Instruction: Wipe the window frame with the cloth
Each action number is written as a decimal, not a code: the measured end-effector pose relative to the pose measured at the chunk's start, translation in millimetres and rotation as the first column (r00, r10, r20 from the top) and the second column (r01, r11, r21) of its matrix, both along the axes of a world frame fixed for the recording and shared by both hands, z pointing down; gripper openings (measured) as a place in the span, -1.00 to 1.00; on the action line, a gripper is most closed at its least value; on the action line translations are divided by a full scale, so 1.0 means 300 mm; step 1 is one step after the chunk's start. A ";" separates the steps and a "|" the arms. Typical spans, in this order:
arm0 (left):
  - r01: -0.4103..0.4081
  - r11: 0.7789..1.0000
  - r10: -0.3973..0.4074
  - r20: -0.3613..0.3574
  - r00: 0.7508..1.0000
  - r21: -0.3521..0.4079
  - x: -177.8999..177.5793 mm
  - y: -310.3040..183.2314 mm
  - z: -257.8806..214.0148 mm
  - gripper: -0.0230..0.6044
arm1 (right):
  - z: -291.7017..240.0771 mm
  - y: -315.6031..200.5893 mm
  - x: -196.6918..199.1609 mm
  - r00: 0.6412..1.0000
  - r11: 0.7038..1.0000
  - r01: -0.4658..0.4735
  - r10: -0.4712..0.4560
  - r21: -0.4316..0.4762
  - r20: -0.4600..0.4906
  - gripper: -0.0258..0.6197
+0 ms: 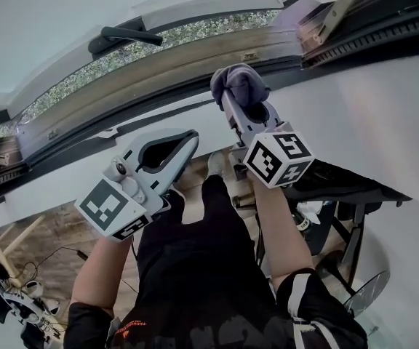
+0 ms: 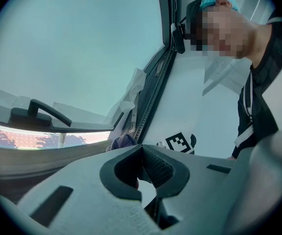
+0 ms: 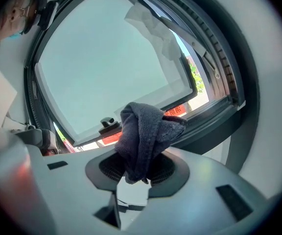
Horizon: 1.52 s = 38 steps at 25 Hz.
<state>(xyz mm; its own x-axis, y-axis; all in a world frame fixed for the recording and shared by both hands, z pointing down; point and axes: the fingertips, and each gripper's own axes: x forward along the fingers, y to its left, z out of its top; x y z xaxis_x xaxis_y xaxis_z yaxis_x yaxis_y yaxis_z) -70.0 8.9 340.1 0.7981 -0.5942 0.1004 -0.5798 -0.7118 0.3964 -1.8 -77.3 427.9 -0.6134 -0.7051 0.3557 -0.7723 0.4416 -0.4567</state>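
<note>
Cloth: a dark grey-purple cloth [image 1: 240, 84], bunched into a soft knob. It stands out of the tip of the right tool, at about 12 o'clock in the head view.
Where it is held: the lower end of the bunch is pinched between the two pads. Most of the fabric is free in front of them.
How it handles: I judge it light, soft and limp, not slippery and not fragile. It folds under pressure, so it needs a firm pinch low on the bunch, with a thick wad left in front to meet the frame.
Right tool: the right tool [image 3: 138, 174] is closed on the cloth, and its jaws press it from both sides.
Window frame: the window frame [image 1: 158, 75] runs as a pale wood-coloured band from 9 o'clock to 2 o'clock, just beyond the cloth. Whether the cloth touches it at this moment, I cannot tell.
Handle: a dark handle [image 1: 122, 36] sits on the sash at 10 o'clock from the cloth, well apart from it.
Left tool: the left tool [image 1: 189, 138] hangs at 8 o'clock from the cloth, apart from the frame. Its jaws are together at the tips and hold nothing.
Step in hand: it seems the cloth is being brought to the lower rail for wiping.
Risk: a weak pinch could let the cloth slip out when it drags on the rail, and the hard tips could then scrape the frame.
</note>
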 end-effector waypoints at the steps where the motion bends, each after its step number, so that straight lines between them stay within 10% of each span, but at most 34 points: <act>1: 0.002 1.000 -0.002 0.003 1.000 0.003 0.003 -0.003 -0.008 -0.86 | -0.016 -0.001 0.005 1.000 1.000 0.000 0.000 0.010 0.000 -0.59; 13: -0.032 0.994 0.032 0.006 0.999 0.104 0.099 -0.058 -0.187 -0.86 | -0.336 -0.079 0.161 0.998 0.981 -0.063 0.063 0.186 0.004 -0.59; 38: -0.075 0.956 0.077 0.003 0.997 0.283 0.231 -0.188 -0.501 -0.86 | -1.128 -0.252 0.341 0.988 0.835 -0.148 0.097 0.530 0.124 -0.59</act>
